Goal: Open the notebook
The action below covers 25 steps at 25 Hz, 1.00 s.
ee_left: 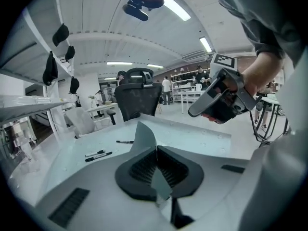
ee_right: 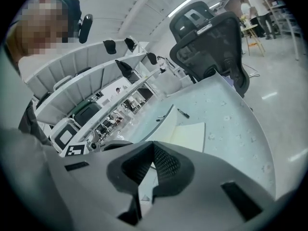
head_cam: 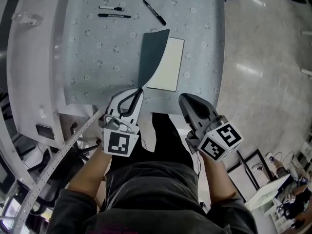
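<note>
The notebook lies near the front edge of the table, its cream first page (head_cam: 167, 65) bared. Its dark grey cover (head_cam: 152, 56) stands lifted and curved up on the left side. My left gripper (head_cam: 139, 89) is shut on the cover's near corner. In the left gripper view the cover (ee_left: 144, 136) rises out from between the pads of the left gripper (ee_left: 156, 151). My right gripper (head_cam: 185, 99) hovers to the right of the notebook's near edge, shut and holding nothing. In the right gripper view the right gripper (ee_right: 153, 147) points at the page (ee_right: 188, 136).
The table (head_cam: 97, 57) has a pale flowered cloth. Two markers (head_cam: 115, 15) lie at its far left and a black pen (head_cam: 154, 12) beyond the notebook. A black office chair (ee_left: 138, 97) stands behind the table. White curved shelving (head_cam: 34, 67) runs along the left.
</note>
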{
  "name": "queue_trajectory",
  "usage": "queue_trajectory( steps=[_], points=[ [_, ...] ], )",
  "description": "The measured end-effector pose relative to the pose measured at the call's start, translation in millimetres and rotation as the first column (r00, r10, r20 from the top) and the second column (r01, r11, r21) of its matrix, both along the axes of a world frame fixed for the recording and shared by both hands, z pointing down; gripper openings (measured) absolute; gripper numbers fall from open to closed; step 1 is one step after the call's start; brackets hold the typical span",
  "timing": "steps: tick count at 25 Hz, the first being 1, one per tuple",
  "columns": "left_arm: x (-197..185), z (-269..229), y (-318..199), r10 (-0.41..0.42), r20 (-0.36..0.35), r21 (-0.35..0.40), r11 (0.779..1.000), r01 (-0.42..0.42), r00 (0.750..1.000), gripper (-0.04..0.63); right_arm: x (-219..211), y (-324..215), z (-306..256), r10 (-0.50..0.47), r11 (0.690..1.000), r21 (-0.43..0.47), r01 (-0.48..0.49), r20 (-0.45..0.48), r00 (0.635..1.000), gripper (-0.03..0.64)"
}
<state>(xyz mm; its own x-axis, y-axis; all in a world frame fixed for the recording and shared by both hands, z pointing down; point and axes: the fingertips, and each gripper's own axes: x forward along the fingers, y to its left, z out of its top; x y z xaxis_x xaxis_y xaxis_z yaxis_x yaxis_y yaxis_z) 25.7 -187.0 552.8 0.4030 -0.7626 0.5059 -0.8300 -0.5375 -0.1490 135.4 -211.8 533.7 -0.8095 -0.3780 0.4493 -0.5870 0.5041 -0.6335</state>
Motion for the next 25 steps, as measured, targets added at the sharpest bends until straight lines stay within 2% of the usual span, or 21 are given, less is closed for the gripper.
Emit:
queue_trajectory(
  steps=[4, 11, 21, 25],
  points=[
    [-35, -3, 6, -0.039, -0.014, 0.003, 0.999, 0.039, 0.999, 0.006, -29, 8, -8, -0.014, 1.000, 0.009, 0.014, -0.010, 1.000, 0.003],
    [-88, 12, 20, -0.126, -0.038, -0.041, 0.991, 0.125, 0.991, 0.006, -78, 21, -13, -0.059, 0.998, -0.006, 0.059, -0.023, 0.998, 0.003],
    [-141, 60, 29, -0.270, -0.057, -0.144, 0.955, 0.260, 0.961, 0.006, -125, 19, -9, -0.147, 0.989, -0.011, 0.147, -0.056, 0.988, 0.003],
    [-156, 80, 29, -0.285, -0.045, -0.179, 0.945, 0.273, 0.958, 0.006, -137, 19, -2, -0.172, 0.985, -0.022, 0.171, -0.075, 0.982, 0.003]
  ],
)
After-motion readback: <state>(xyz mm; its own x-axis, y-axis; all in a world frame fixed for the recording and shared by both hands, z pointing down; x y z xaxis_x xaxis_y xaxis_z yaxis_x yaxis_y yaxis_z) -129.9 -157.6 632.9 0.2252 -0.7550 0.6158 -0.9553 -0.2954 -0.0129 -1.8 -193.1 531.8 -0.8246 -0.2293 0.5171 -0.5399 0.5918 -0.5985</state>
